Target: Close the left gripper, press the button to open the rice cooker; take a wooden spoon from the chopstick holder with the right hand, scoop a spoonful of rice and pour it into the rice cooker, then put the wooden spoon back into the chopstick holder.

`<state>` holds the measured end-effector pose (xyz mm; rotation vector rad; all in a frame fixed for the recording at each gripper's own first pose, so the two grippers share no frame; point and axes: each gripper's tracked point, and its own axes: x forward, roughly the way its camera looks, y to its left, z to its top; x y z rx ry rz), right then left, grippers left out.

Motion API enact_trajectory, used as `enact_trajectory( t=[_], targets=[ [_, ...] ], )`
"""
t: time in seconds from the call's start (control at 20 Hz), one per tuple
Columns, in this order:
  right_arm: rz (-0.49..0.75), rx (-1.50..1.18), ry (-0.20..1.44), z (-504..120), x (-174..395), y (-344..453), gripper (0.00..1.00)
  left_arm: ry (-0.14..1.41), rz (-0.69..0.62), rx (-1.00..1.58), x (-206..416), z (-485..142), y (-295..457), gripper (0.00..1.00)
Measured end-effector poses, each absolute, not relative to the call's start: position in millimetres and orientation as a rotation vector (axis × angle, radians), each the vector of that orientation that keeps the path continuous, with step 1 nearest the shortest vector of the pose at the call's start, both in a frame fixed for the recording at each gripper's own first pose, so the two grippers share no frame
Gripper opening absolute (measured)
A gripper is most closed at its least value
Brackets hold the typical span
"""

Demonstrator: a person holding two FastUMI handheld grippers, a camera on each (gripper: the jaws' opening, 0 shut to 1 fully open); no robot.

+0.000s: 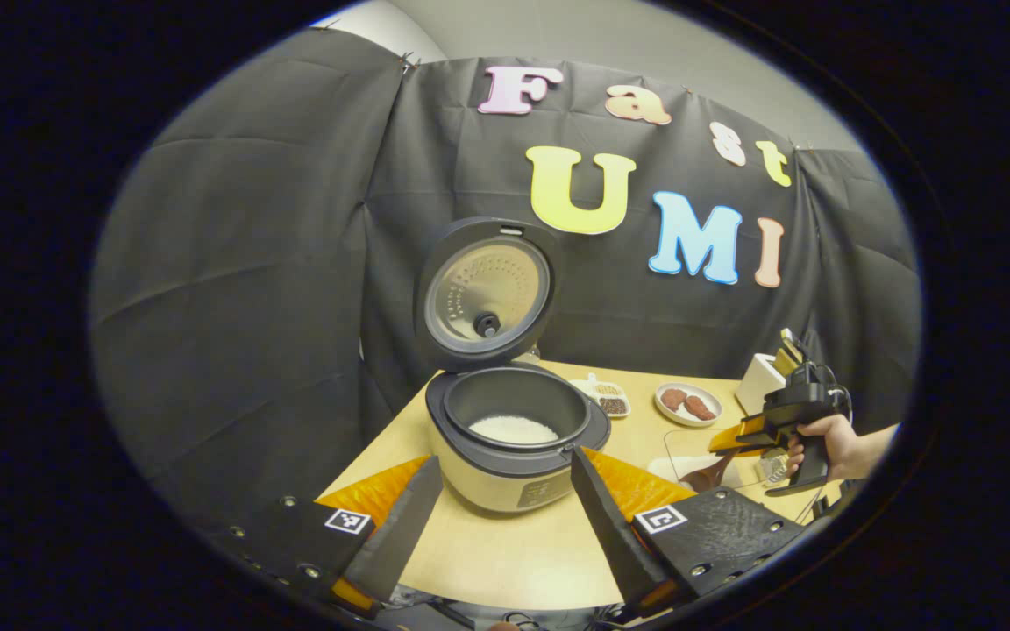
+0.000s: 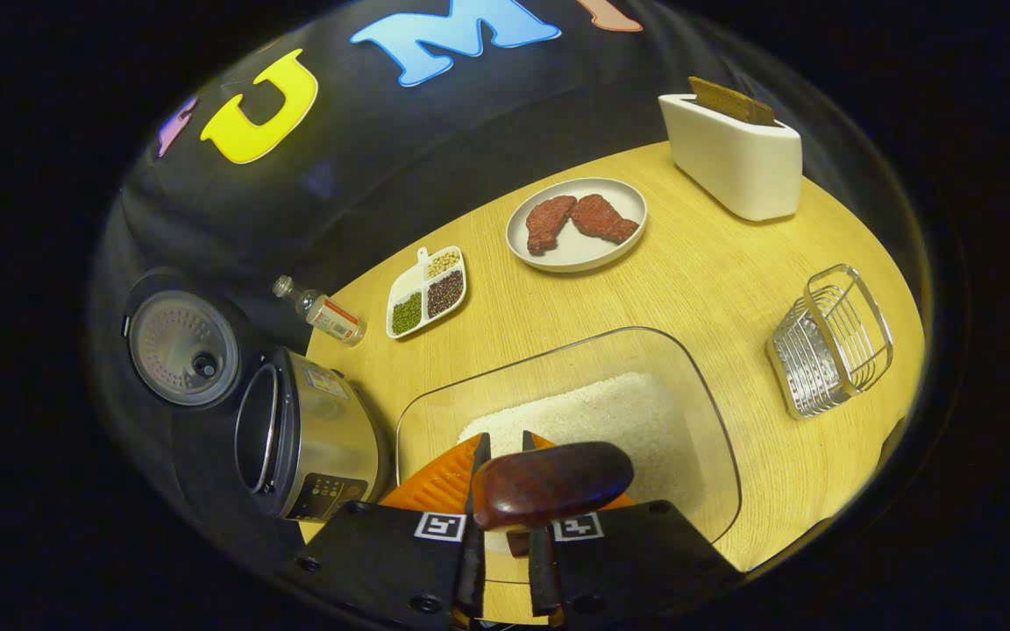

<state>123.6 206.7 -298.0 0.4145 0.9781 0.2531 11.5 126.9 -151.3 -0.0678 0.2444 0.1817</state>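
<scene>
The rice cooker (image 1: 514, 456) stands open with its lid (image 1: 483, 294) upright, and some white rice lies in the pot (image 1: 514, 429). My left gripper (image 1: 505, 464) is open, one finger to each side of the cooker's front, touching nothing. My right gripper (image 2: 503, 443) is shut on the handle of a dark wooden spoon (image 2: 549, 482), whose bowl hangs over the rice in a glass dish (image 2: 707, 421). The white chopstick holder (image 2: 733, 153) stands at the table's far right. In the left gripper view, a hand holds the right gripper (image 1: 724, 443) with the spoon (image 1: 705, 478) over that dish.
A plate with two pieces of meat (image 2: 577, 223), a divided dish of beans (image 2: 426, 294) and a small bottle (image 2: 321, 311) lie behind the glass dish. A wire rack (image 2: 829, 342) stands to its right. The cooker (image 2: 303, 438) is left of the dish.
</scene>
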Motion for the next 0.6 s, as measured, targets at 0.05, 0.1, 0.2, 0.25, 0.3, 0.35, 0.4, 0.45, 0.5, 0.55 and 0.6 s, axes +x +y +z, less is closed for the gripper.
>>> enact_trajectory(
  t=[0.05, 0.1, 0.2, 0.25, 0.3, 0.35, 0.4, 0.45, 0.5, 0.55, 0.6],
  targets=[
    [0.247, 0.421, 0.972, -295, 124, 202, 0.19, 0.242, 0.181, -0.063, 13, -150, 127, 0.92],
    [0.245, 0.429, 0.966, -292, 123, 198, 0.19, 0.239, 0.179, -0.059, 13, -149, 125, 0.92],
    [0.238, 0.466, 0.959, -286, 125, 191, 0.19, 0.234, 0.172, -0.053, 16, -146, 123, 0.93],
    [0.233, 0.495, 0.957, -282, 125, 188, 0.19, 0.232, 0.168, -0.046, 18, -145, 122, 0.93],
    [0.224, 0.525, 0.957, -280, 125, 186, 0.19, 0.230, 0.164, -0.038, 20, -144, 119, 0.93],
    [0.216, 0.547, 0.956, -277, 125, 183, 0.19, 0.226, 0.159, -0.029, 21, -143, 117, 0.93],
    [0.210, 0.561, 0.951, -274, 126, 181, 0.19, 0.224, 0.154, -0.022, 23, -141, 116, 0.93],
    [0.206, 0.568, 0.944, -272, 128, 179, 0.19, 0.222, 0.149, -0.017, 24, -140, 113, 0.93],
    [0.202, 0.575, 0.939, -270, 128, 176, 0.19, 0.219, 0.143, -0.012, 25, -138, 111, 0.93],
    [0.199, 0.587, 0.935, -266, 130, 174, 0.19, 0.220, 0.140, -0.004, 25, -139, 109, 0.92],
    [0.197, 0.603, 0.930, -263, 130, 172, 0.19, 0.223, 0.141, 0.005, 25, -140, 108, 0.93]
  ],
)
